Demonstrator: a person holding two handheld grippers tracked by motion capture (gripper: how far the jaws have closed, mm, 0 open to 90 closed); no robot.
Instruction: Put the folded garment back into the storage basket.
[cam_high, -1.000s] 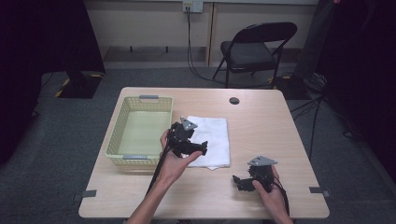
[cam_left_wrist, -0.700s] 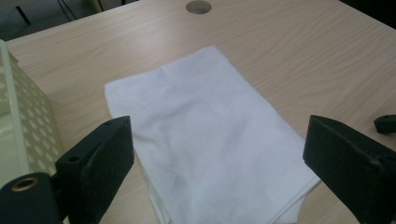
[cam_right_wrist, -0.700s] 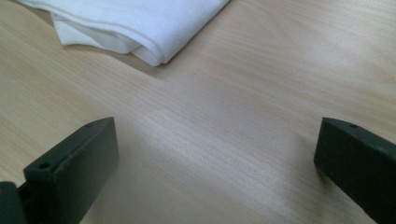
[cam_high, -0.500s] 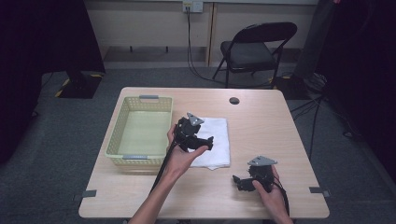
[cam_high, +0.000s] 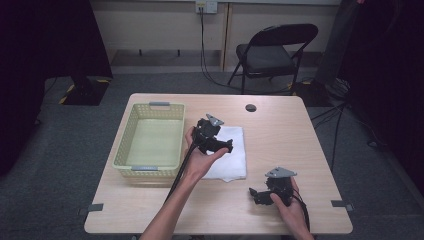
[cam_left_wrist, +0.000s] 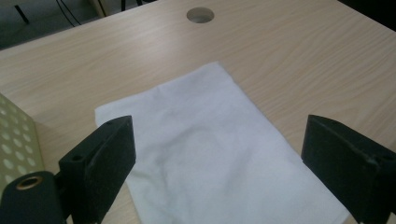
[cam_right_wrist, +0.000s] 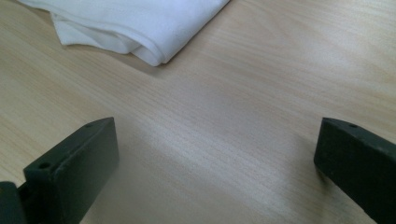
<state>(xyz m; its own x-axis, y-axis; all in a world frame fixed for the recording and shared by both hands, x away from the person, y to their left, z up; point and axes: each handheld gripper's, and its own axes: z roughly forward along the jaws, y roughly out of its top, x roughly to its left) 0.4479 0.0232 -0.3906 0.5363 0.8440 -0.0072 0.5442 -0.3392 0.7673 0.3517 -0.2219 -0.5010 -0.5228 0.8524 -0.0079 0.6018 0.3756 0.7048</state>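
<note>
A folded white cloth (cam_high: 227, 155) lies flat near the middle of the wooden table (cam_high: 280, 125). My left gripper (cam_high: 227, 148) hovers over the cloth's left part. In the left gripper view its jaws stand wide apart above the cloth (cam_left_wrist: 219, 149) with nothing between them. My right gripper (cam_high: 253, 193) rests low near the table's front right, apart from the cloth. Its jaws are spread wide over bare wood, and a folded corner of the cloth (cam_right_wrist: 140, 23) shows ahead of them.
A pale yellow-green plastic basket (cam_high: 125, 150) stands to the left of the cloth. A round cable hole (cam_high: 250, 107) (cam_left_wrist: 200, 15) sits in the table's far part. A black folding chair (cam_high: 272, 52) stands beyond the table.
My left gripper has moved away from the person and to the right, further over the cloth. The right gripper has stayed in place.
</note>
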